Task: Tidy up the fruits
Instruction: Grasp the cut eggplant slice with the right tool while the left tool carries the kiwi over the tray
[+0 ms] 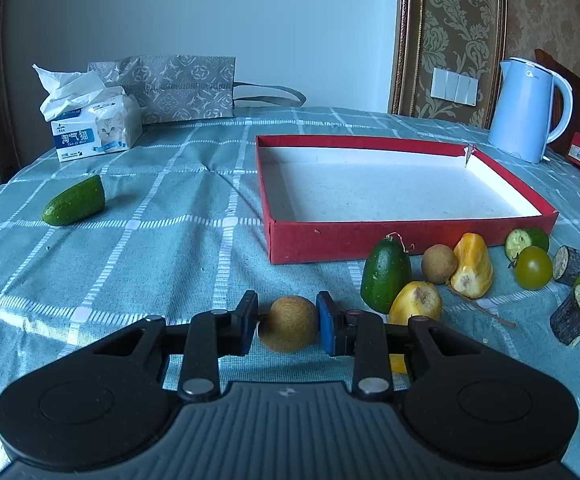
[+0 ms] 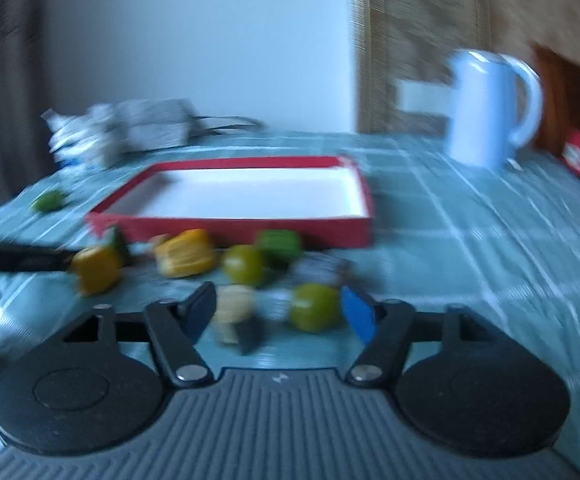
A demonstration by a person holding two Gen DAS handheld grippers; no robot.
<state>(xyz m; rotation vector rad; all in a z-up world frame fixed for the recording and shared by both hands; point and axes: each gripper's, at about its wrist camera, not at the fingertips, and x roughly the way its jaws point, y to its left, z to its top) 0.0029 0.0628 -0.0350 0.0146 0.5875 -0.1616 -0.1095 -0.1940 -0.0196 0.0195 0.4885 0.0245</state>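
Closest to you, your left gripper (image 1: 288, 324) has its two pads pinched on a small brown round fruit (image 1: 288, 323), looks like a longan, held just above the cloth. It's a smooth little ball squeezed at two spots, so if you swing it fast or ease the squeeze I'd guess it pops out and rolls.

Your right gripper (image 2: 276, 312) is spread wide with nothing in it, fingers either side of a yellow-green tomato (image 2: 314, 307) and a pale cut piece (image 2: 234, 306). That view is badly smeared, so I can't tell what's touching what. Close now and you might catch both, or knock the pile.

Just past your left fingers sit a green fruit (image 1: 385, 274) and yellow pieces (image 1: 415, 302), easy to clip on the way forward.

Beyond them is the red tray (image 1: 409, 236), nothing in it; its near wall could snag a low carry. One green fruit (image 1: 74, 201) lies well apart on the left.
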